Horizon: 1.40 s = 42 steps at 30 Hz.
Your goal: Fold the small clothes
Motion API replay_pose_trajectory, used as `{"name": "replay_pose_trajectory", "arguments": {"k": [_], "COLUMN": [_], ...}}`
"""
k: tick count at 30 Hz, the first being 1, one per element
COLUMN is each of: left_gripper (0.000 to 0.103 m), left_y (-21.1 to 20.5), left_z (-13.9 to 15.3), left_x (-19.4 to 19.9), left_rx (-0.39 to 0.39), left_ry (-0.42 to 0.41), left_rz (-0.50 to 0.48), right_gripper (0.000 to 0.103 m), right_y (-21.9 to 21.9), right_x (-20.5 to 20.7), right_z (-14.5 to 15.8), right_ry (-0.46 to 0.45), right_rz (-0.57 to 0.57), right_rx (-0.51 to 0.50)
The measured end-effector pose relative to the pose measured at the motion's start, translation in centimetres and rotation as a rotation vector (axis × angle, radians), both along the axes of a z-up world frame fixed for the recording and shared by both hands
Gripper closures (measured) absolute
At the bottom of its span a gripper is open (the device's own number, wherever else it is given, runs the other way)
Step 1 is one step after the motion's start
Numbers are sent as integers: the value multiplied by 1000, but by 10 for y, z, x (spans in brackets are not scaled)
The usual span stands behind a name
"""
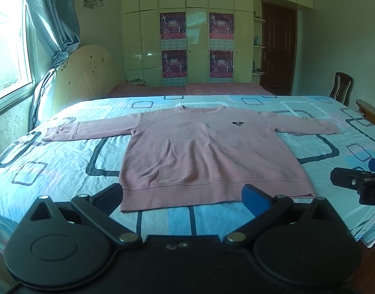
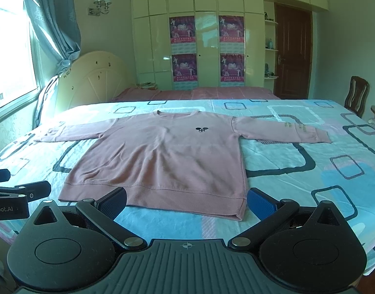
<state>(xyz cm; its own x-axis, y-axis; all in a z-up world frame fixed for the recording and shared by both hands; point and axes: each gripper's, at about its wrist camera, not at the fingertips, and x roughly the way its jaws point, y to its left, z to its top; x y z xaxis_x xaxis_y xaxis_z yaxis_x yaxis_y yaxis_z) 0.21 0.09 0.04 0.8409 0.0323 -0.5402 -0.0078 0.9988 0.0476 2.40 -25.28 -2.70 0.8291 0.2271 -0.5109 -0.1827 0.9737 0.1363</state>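
Note:
A pink long-sleeved sweater (image 1: 199,147) lies flat and face up on the bed, both sleeves spread out sideways, collar at the far side; it also shows in the right wrist view (image 2: 163,156). My left gripper (image 1: 185,193) is open and empty, its fingers straddling the near hem just above the bed. My right gripper (image 2: 187,199) is open and empty, near the sweater's near right hem corner. The right gripper shows at the right edge of the left wrist view (image 1: 359,183). The left gripper shows at the left edge of the right wrist view (image 2: 16,193).
The bed (image 1: 65,166) has a light blue sheet with square patterns. A second bed with a red cover (image 1: 199,88) lies beyond, a headboard (image 1: 87,73) at the left. A wooden chair (image 1: 342,88) stands at the right. Window and curtain are at the left.

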Motion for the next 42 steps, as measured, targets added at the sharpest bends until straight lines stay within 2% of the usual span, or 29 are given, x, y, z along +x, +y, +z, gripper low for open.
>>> {"name": "replay_pose_trajectory", "arguments": {"k": [23, 31, 42], "left_gripper": [1, 1, 1], "left_y": [-4, -2, -3], "left_z": [1, 3, -6], "left_x": [-1, 22, 82], "left_rx": [7, 12, 19], "left_ry": [-4, -7, 16], "left_rz": [-3, -16, -45], "right_gripper": [0, 0, 0], "right_y": [-5, -10, -18], "right_x": [0, 18, 82], "right_z": [2, -2, -5], "right_ry": [2, 8, 26], "right_rz": [-8, -37, -95], "right_rx": [0, -13, -25]}}
